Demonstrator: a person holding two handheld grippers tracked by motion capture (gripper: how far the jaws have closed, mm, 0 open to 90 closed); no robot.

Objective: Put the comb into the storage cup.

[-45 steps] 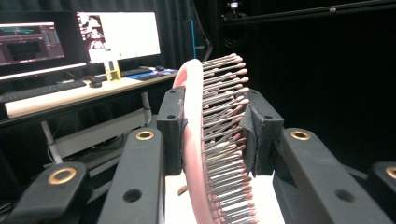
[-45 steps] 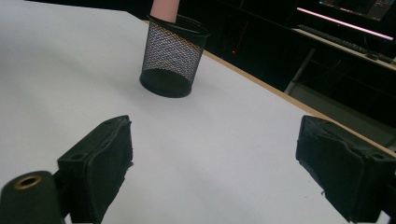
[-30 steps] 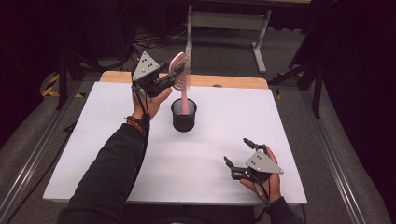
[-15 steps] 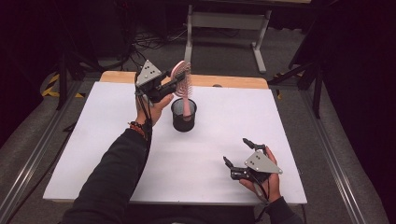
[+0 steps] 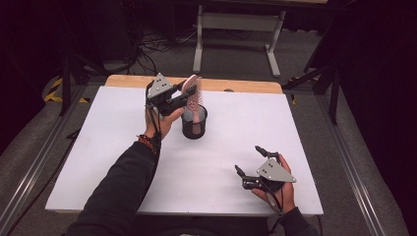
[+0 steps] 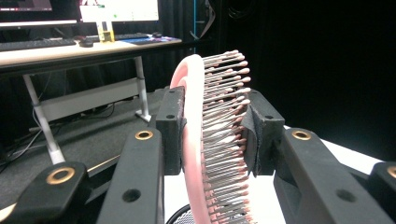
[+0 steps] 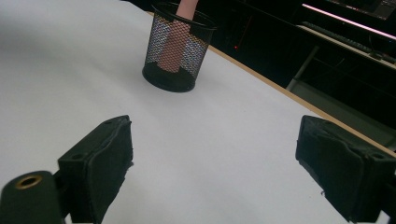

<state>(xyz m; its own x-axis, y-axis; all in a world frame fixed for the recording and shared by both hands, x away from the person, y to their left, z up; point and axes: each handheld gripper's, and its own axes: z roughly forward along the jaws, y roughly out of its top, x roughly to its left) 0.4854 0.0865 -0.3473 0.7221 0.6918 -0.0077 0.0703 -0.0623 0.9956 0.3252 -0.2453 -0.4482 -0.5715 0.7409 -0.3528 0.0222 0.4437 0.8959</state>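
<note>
A pink hairbrush stands handle-down in a black mesh cup near the far middle of the white table. My left gripper is shut on the brush's bristled head, with the pads pressed on its back and its bristles. Through the mesh I see the handle inside the cup. My right gripper rests open near the table's front right, its jaws wide apart with nothing between them; its pads frame bare table.
A wooden strip edges the table's far side. Behind it stand a desk frame and cables on the grey floor. Metal rails run along both sides of the table. A desk with keyboards stands beyond.
My left gripper has lowered the brush a little, so its handle sits deeper in the cup. The right gripper has stayed where it was.
</note>
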